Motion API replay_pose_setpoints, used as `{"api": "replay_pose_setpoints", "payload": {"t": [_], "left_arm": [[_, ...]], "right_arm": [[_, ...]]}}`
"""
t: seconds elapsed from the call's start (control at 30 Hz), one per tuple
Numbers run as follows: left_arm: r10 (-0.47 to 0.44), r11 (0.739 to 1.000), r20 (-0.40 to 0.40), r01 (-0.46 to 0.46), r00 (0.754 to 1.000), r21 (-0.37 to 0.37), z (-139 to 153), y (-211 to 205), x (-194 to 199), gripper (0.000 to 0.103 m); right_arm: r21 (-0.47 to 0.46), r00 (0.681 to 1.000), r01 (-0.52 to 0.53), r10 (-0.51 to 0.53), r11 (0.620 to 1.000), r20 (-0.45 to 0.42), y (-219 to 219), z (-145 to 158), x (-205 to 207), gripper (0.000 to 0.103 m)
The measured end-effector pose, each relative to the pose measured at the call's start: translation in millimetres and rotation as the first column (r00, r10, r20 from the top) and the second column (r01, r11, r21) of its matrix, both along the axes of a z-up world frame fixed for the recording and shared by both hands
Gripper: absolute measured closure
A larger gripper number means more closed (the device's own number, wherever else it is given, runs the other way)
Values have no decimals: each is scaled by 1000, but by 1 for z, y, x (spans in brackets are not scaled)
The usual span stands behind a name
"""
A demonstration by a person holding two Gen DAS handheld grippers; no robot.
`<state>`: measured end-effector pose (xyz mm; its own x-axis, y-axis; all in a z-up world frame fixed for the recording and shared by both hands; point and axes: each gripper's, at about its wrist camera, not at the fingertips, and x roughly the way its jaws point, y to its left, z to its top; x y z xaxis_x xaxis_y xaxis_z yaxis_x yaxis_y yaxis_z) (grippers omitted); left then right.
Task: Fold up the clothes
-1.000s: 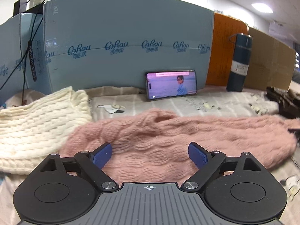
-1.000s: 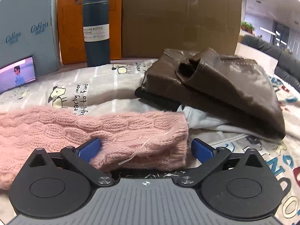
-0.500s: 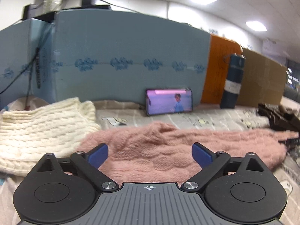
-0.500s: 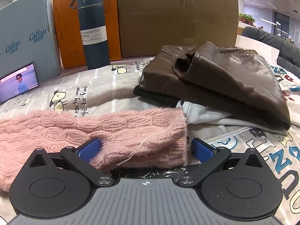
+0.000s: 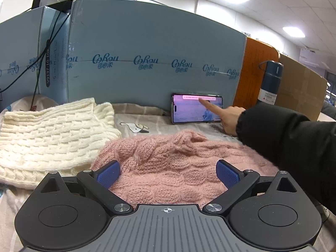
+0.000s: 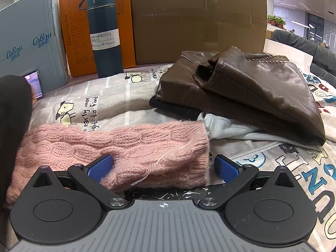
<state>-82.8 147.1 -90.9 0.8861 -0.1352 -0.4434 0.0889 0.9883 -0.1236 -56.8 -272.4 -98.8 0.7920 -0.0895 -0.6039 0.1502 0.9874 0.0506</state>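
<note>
A pink cable-knit sweater [image 5: 168, 163] lies stretched across the printed bed sheet. My left gripper [image 5: 168, 173] is open, its blue pads on either side of the sweater's left part. My right gripper [image 6: 163, 168] is open over the sweater's right end [image 6: 130, 147], a sleeve cuff with a loose white thread. A cream knit sweater [image 5: 48, 134] lies to the left of the pink one. A folded brown leather jacket [image 6: 247, 86] sits on a pale garment [image 6: 229, 128] to the right.
A person's arm in a black sleeve [image 5: 294, 147] reaches across the sweater, finger on a phone [image 5: 196, 108] propped against a blue carton [image 5: 147, 63]. A dark blue vacuum bottle [image 6: 104, 31] stands before orange and brown boxes [image 6: 197, 19].
A hand in a black sleeve has come in from the right and touches the phone screen. The left gripper's view has shifted slightly; both grippers stay open over the pink sweater.
</note>
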Motion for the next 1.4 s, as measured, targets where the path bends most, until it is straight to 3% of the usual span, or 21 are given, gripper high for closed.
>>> {"api": "replay_pose_setpoints", "payload": {"t": [0.67,1.4], "left_arm": [[-13,1000,-2,13,1000,8,-3,-2,0,2],[-48,999,95,45,994,30,1,-17,-12,2]], "right_arm": [[0,1000,1,-1,1000,0,0,0,0,0],[-1,1000,2,-2,1000,0,0,0,0,0]]}}
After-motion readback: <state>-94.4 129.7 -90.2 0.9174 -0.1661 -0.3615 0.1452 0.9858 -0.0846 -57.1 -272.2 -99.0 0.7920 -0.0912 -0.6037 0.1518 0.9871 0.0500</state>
